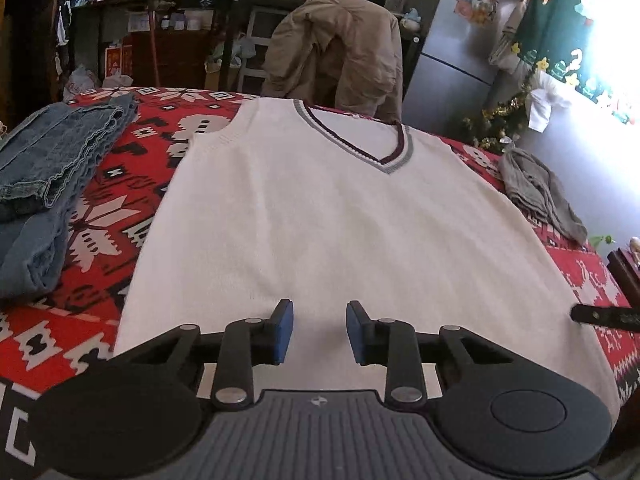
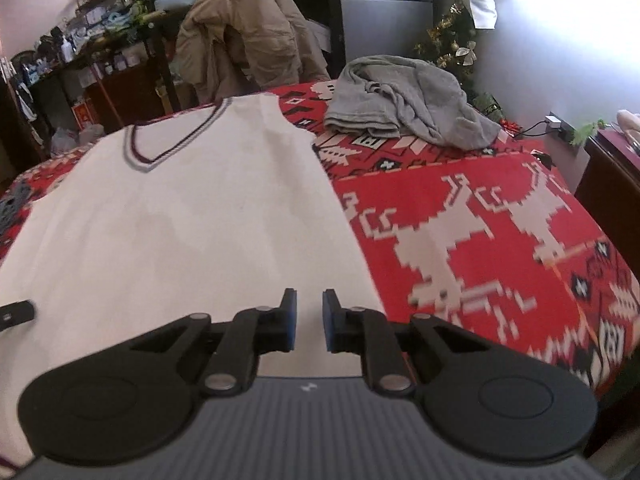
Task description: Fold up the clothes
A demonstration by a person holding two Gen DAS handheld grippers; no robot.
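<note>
The left gripper (image 1: 319, 330) hangs over the near hem of the white vest (image 1: 328, 232), its 2 blue pads (image 1: 285, 332) standing apart with a clear gap between them; only flat white knit shows in that gap, and whether the tips touch the cloth cannot be told. The right gripper (image 2: 309, 318) is over the vest's (image 2: 180, 216) near hem too, close to the vest's right edge, with its 2 blue pads (image 2: 291, 320) drawn closer together than the left pair, yet a narrow slot still shows between them and no fold of fabric is pinched there. In the left wrist view a black fingertip of the right gripper pokes in past the vest's right edge, and the right wrist view catches a black tip at the vest's left side. The vest lies spread flat, front up, on the red patterned cloth (image 2: 480, 240), its V-neck trimmed in grey and dark red pointing away from both grippers. Left of the vest sits a stack of folded blue jeans (image 1: 48, 184), just beside its left edge. Right of the vest, near its shoulder, a grey garment (image 2: 404, 100) lies crumpled in a heap. Beyond the vest's collar a tan jacket (image 1: 336, 48) is draped over a chair back.
</note>
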